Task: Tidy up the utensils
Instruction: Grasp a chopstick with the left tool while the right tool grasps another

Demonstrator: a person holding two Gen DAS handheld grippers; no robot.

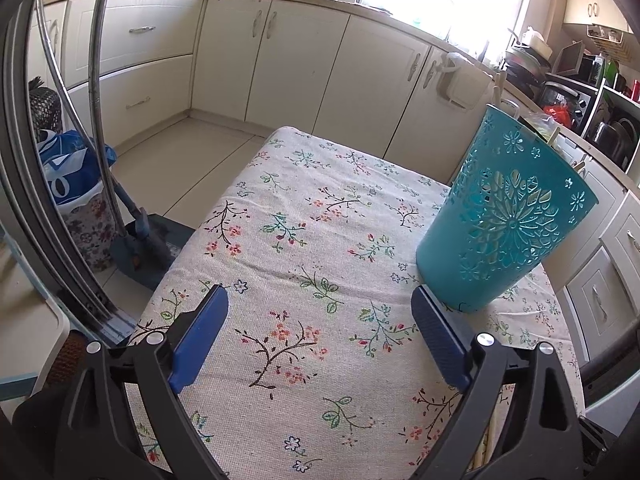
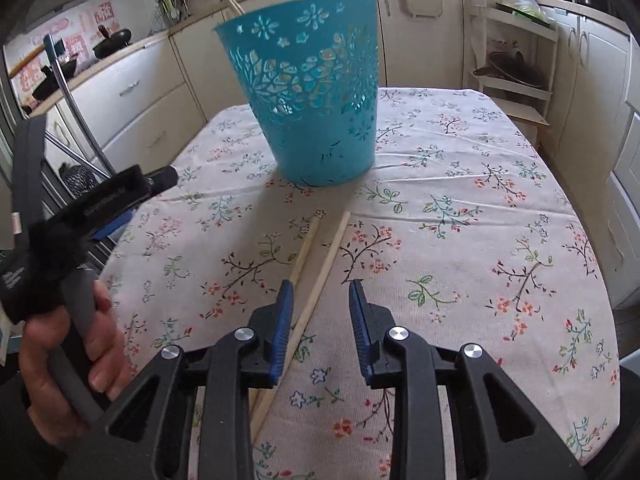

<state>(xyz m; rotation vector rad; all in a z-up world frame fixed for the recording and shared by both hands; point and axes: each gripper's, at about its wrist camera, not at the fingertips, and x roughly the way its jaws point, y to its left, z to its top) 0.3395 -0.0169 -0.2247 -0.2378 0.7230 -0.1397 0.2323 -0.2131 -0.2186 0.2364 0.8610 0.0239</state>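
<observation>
Writing: moulded lettering on the black body of the left claw (image 2: 116,216) in the right wrist view, too small to read; pink printed panels on the far wall, illegible; blue and white bag (image 1: 68,172) on the floor with large white characters, not readable.

Surface (image 2: 500,184): covered by a cream cloth printed with sprigs, leaves and small pink and blue flowers; cloth lightly creased.

Teal basket (image 2: 316,92): plastic, pierced with flower cut-outs, standing upright on the surface toward its far end; thin pale sticks rise above its rim (image 2: 234,4).

Two chopsticks (image 2: 320,268): pale wood, lying side by side on the cloth nearer than the basket, tips pointing toward it; apart from the basket.

Right claw (image 2: 320,292): blue pads parted, nothing between them; poised just above the chopsticks, the left pad over the left-hand stick.

Left claw (image 1: 320,304): blue pads spread wide, empty; over bare cloth, the right pad just beside the basket (image 1: 504,216) base; held in a bare hand (image 2: 68,344).

Room: kitchen; cream cabinets (image 1: 304,64) with metal handles; pale tiled floor; bright window; pans on the counter; white open shelf unit (image 2: 516,76); mop (image 1: 136,236) leaning at left.
</observation>
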